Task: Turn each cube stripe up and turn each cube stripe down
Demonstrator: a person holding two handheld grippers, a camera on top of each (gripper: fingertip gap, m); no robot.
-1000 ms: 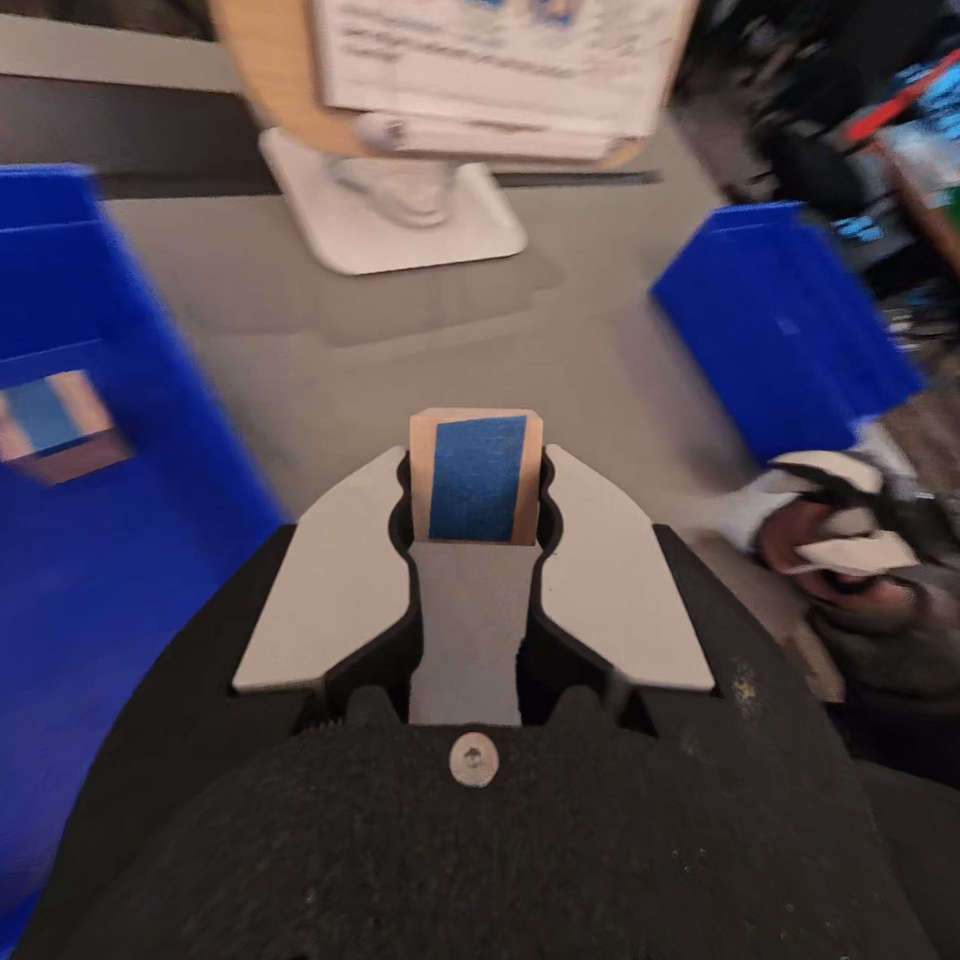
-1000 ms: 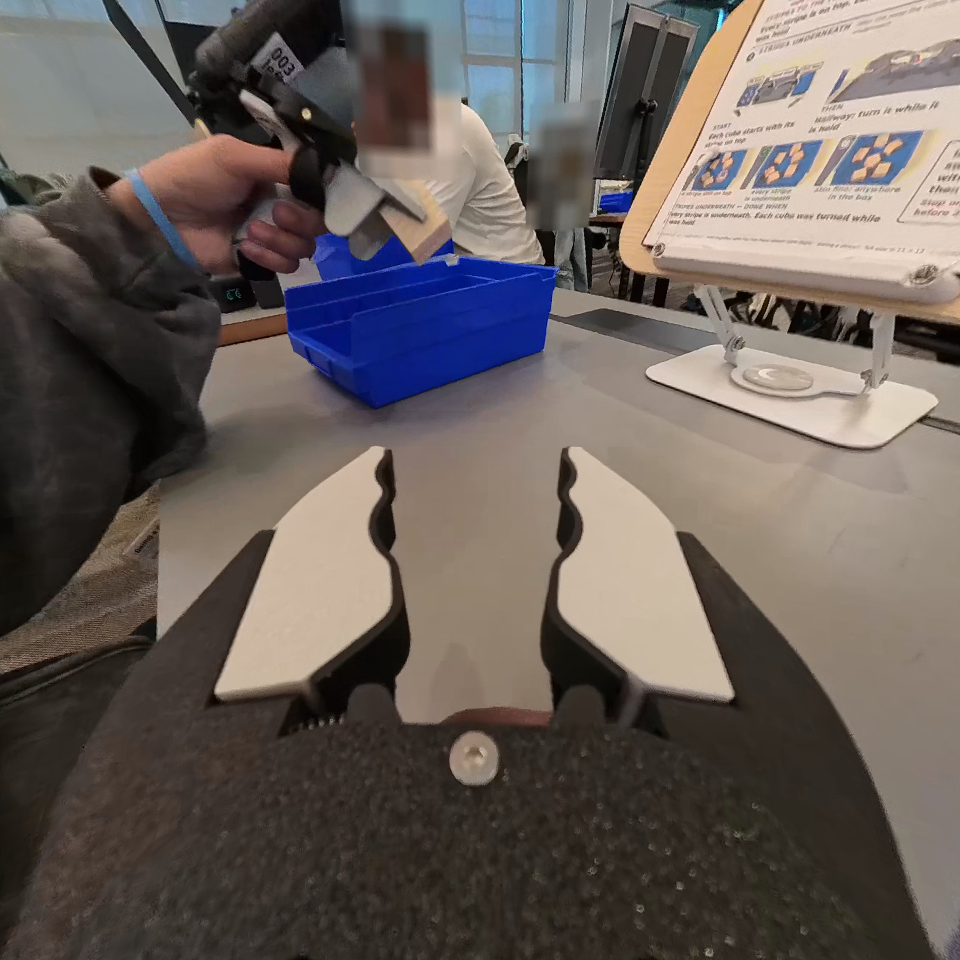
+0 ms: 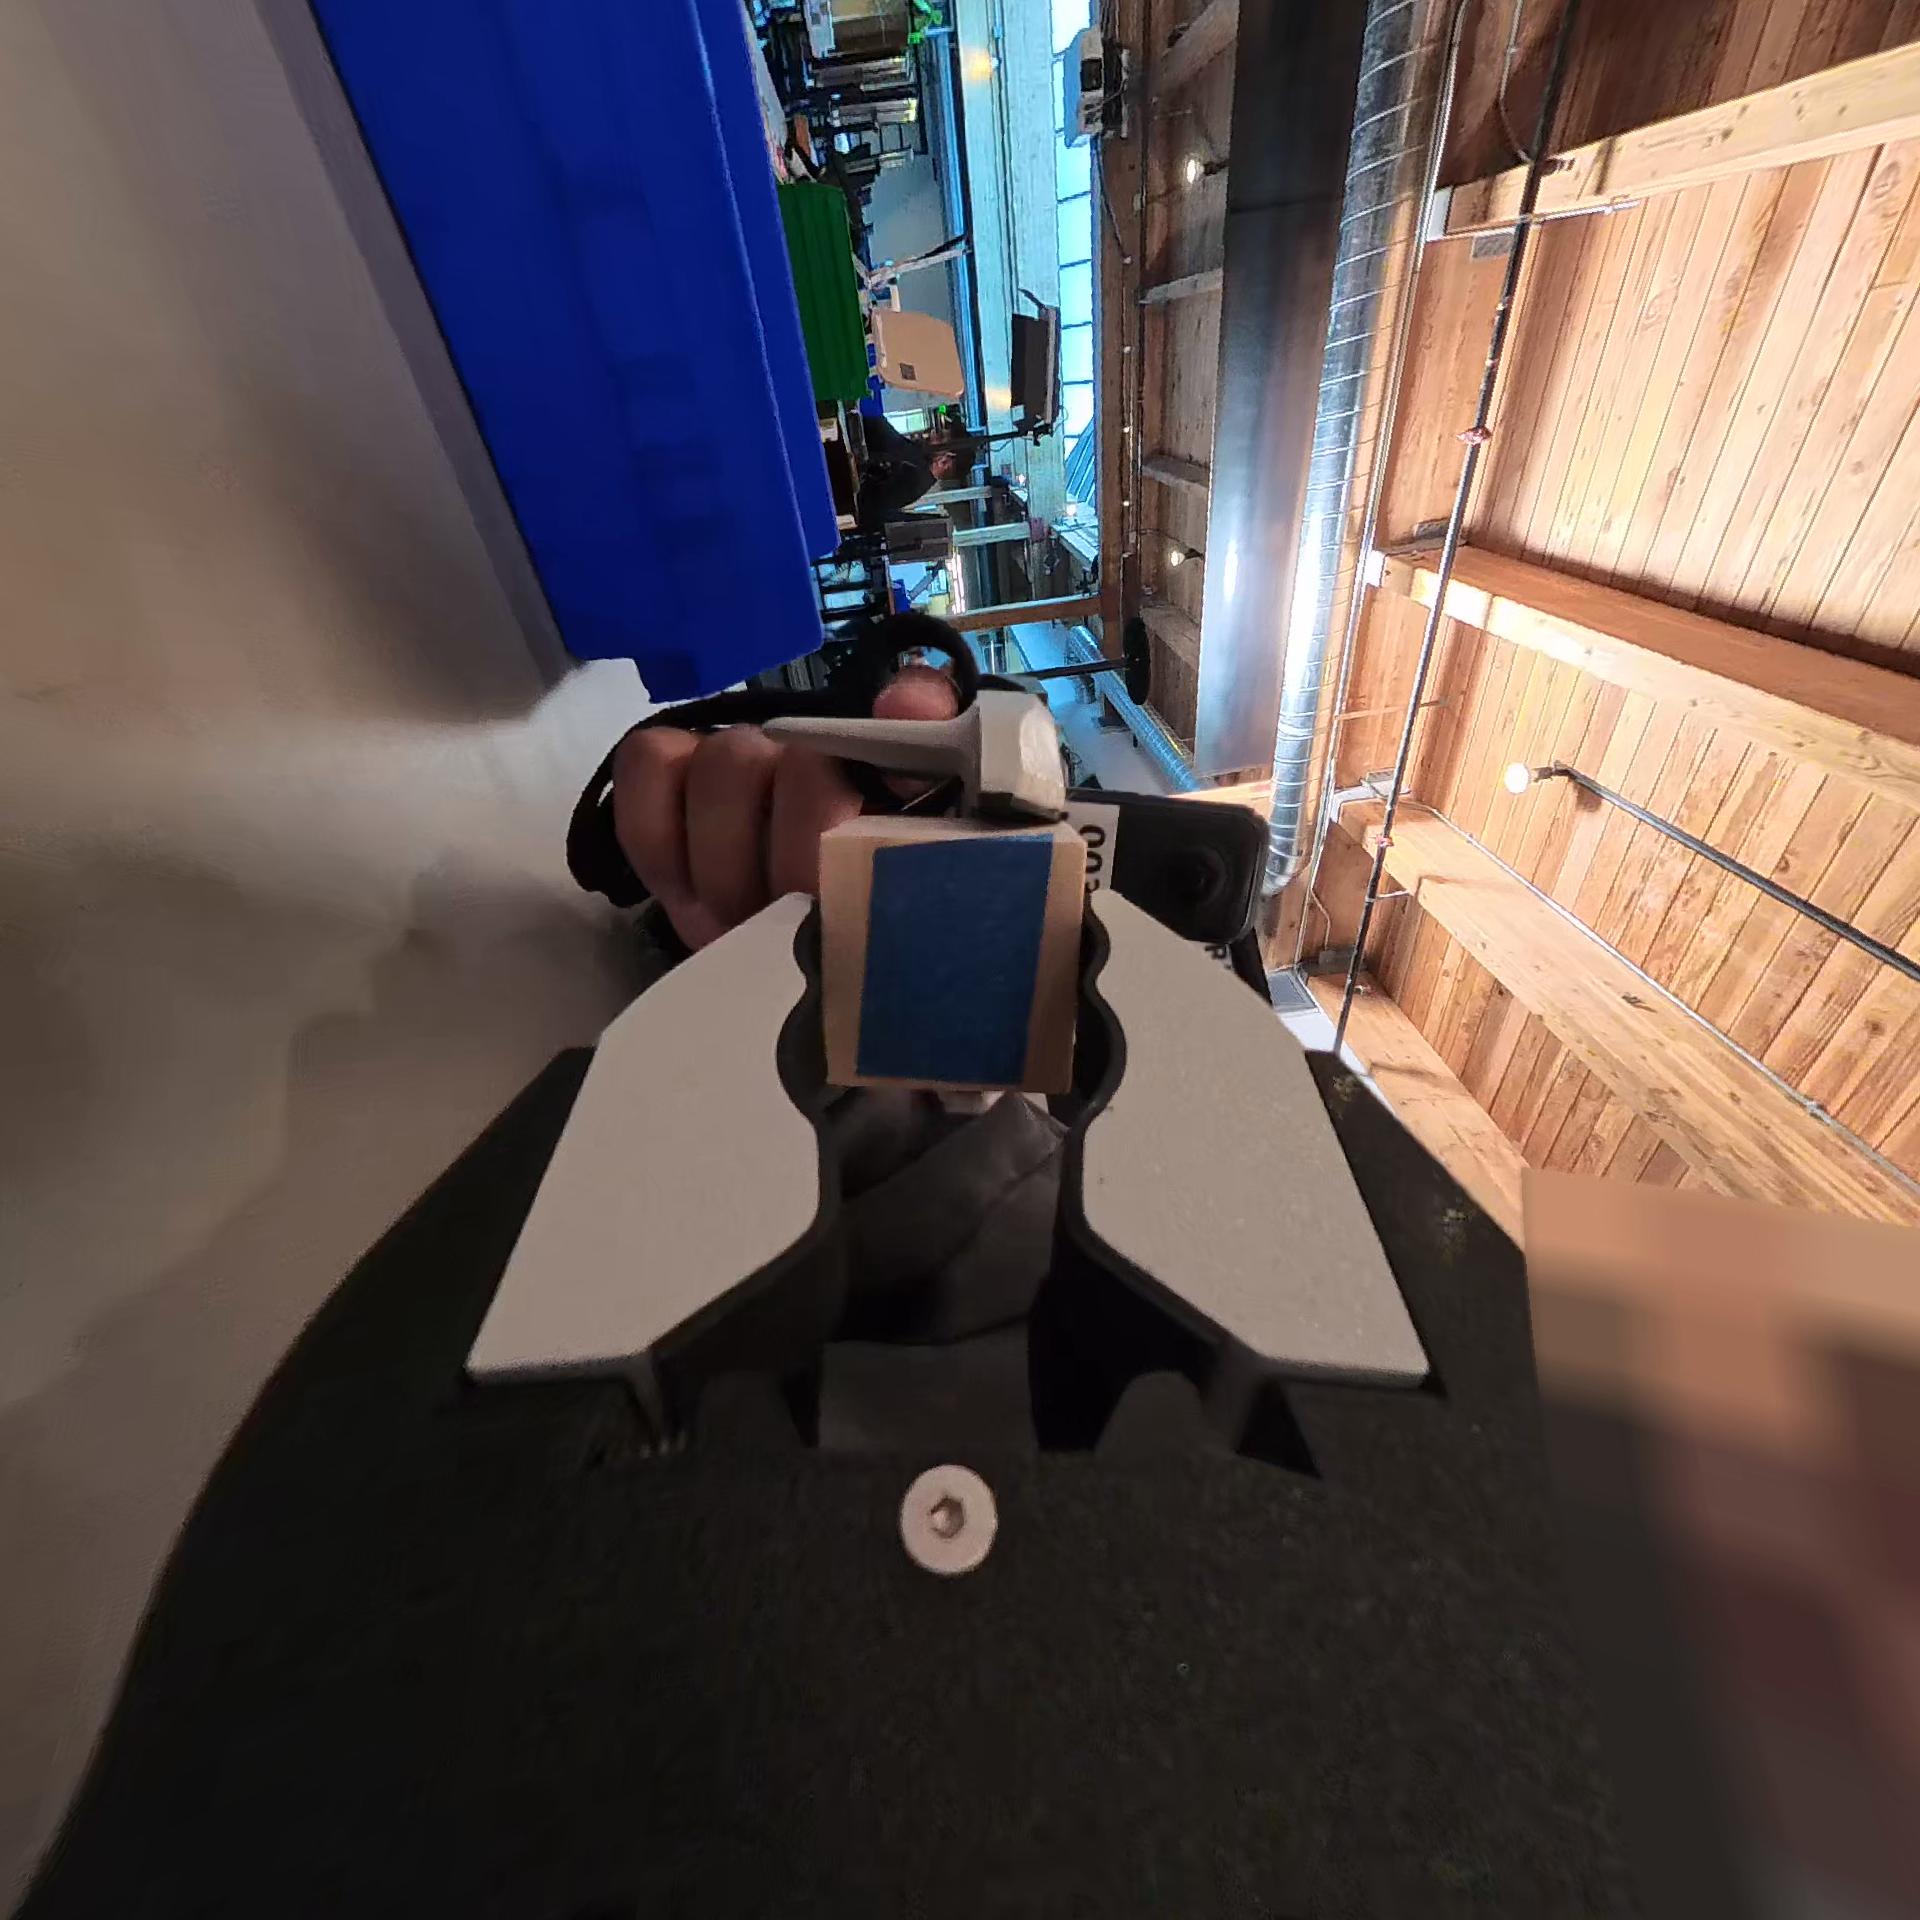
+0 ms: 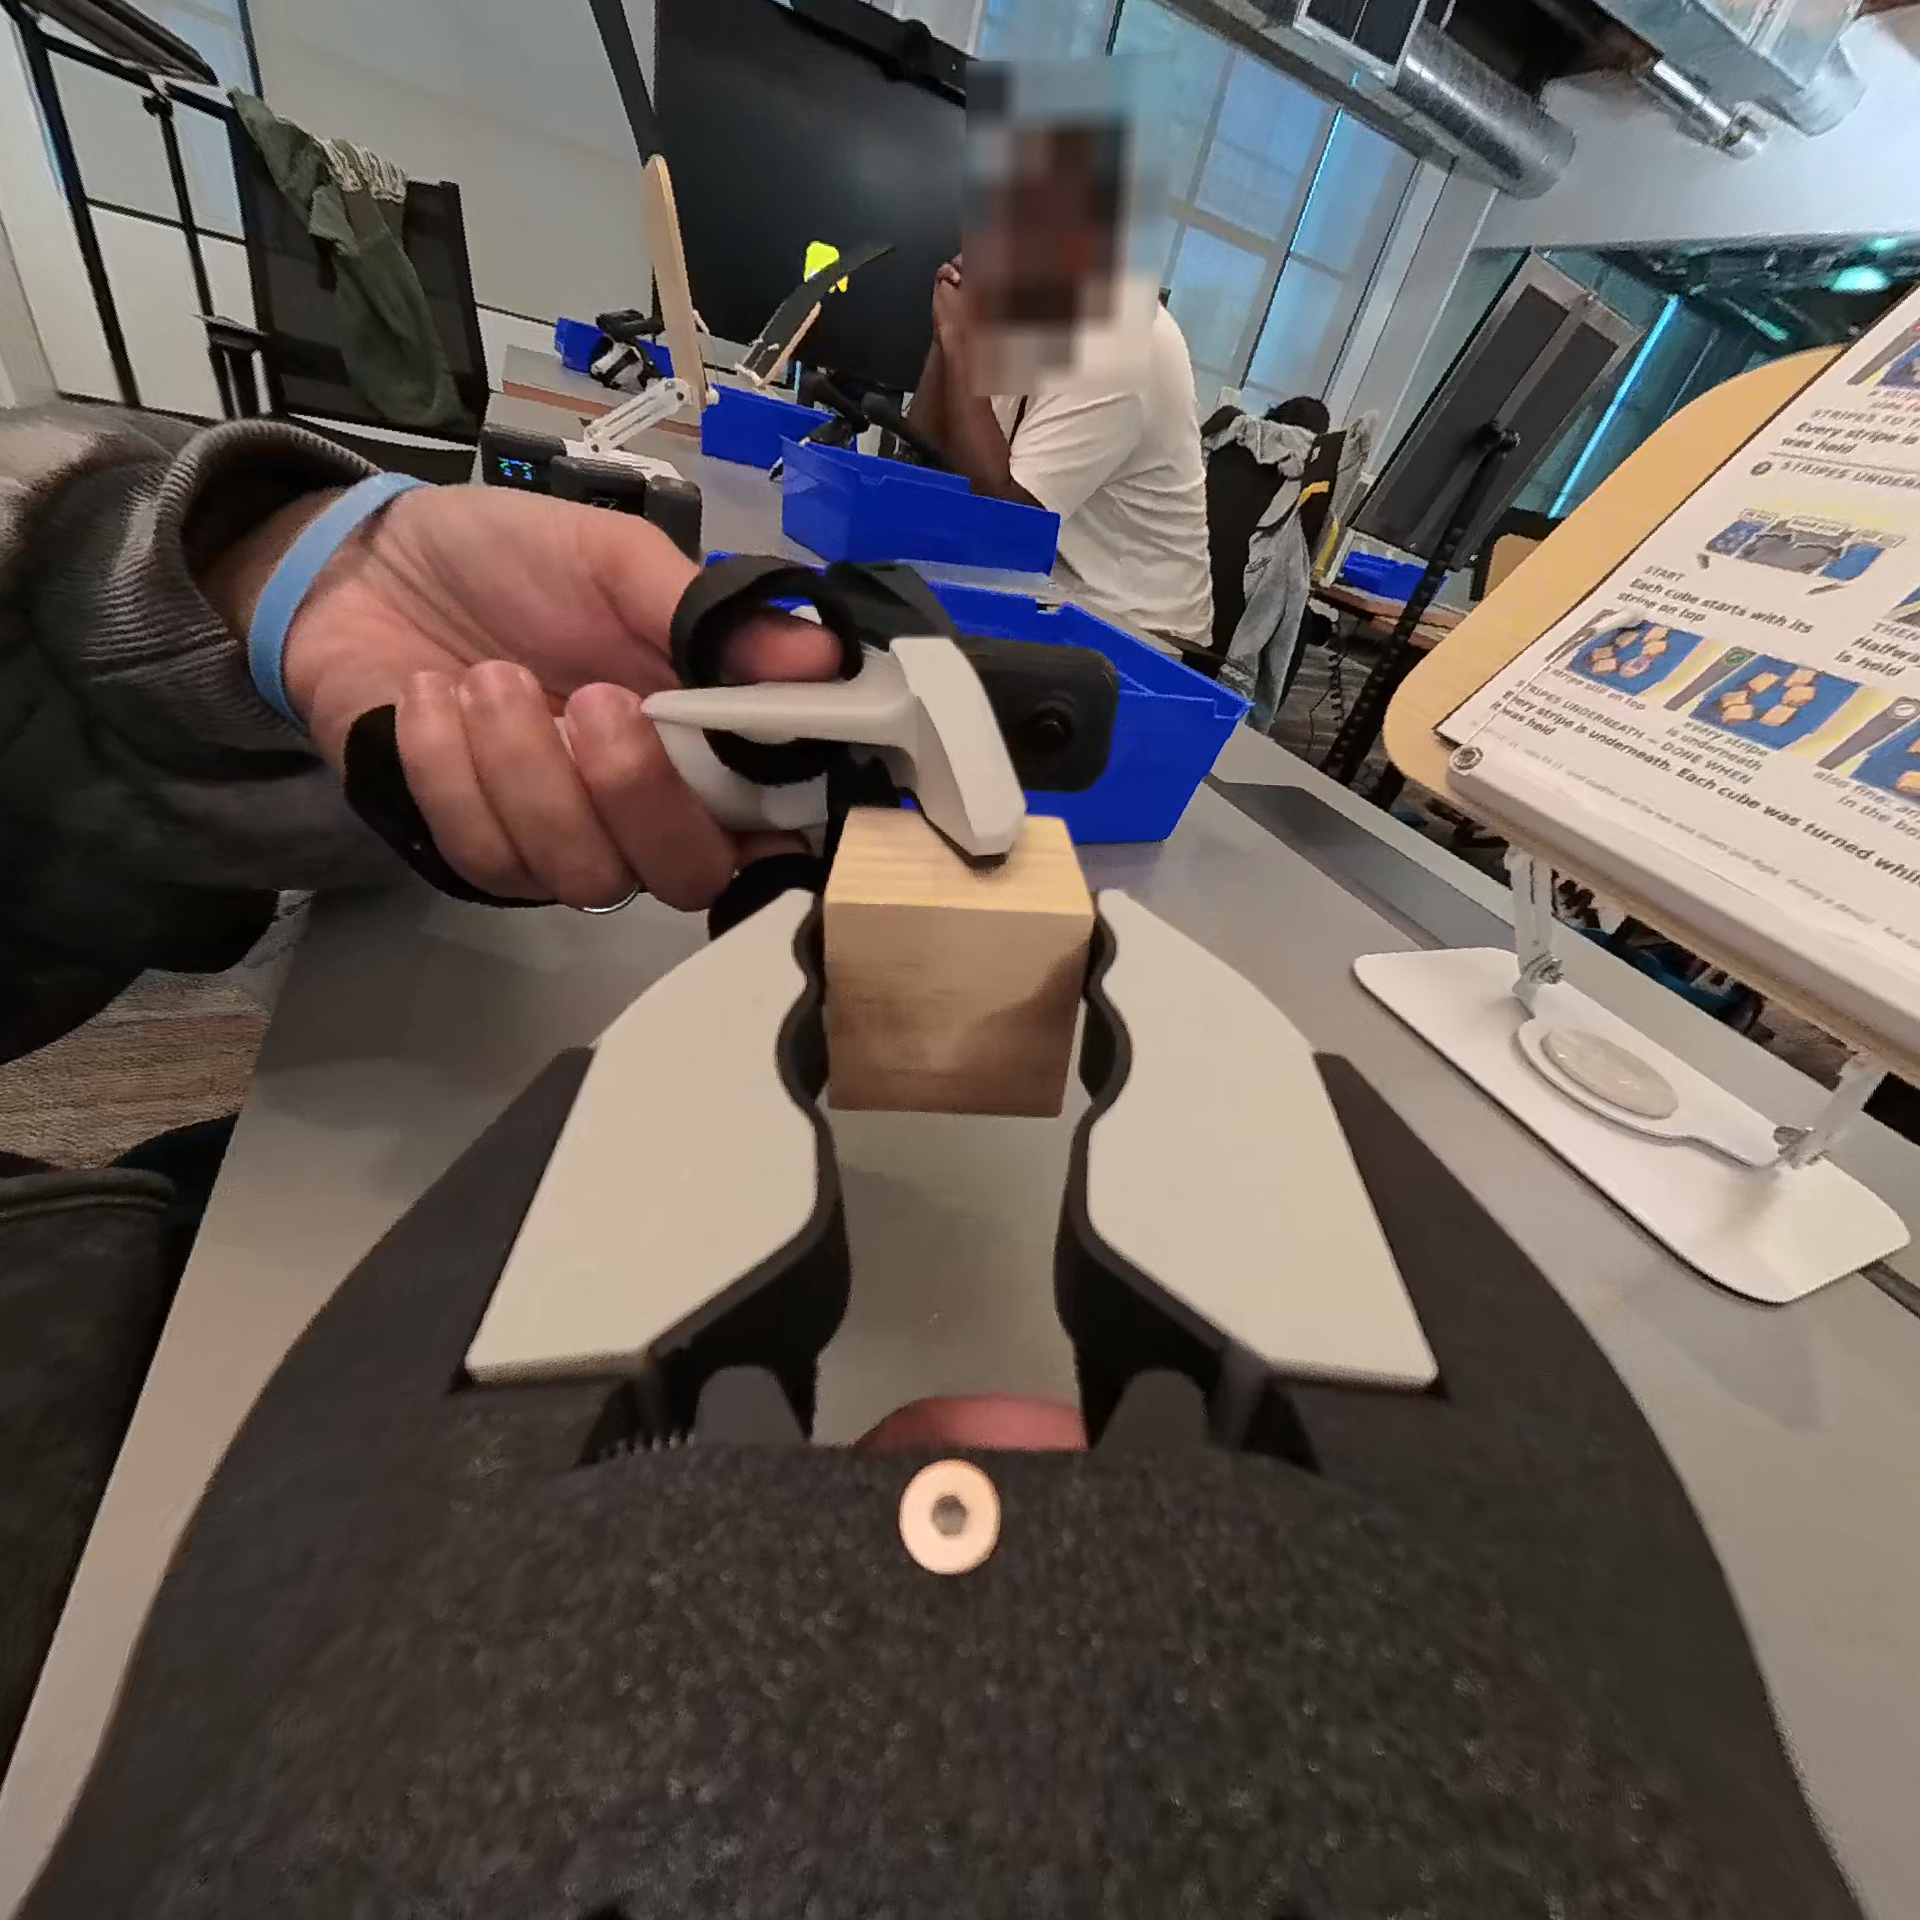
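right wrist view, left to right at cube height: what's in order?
Grey sleeve → hand holding the left gripper → wooden cube → white stand base of the instruction board.

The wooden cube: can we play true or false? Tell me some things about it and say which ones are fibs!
1. The wooden cube is up in the air above the grey table. True.
2. The cube is lying inside the blue bin. False: it is held out in front of the bin, not in it.
3. In the left wrist view, the blue stripe faces the camera. True.
4. The right hand-held gripper is empty. False: its two fingers press on the cube's sides.
5. The left hand-held gripper has the cube between its fingers too. True.
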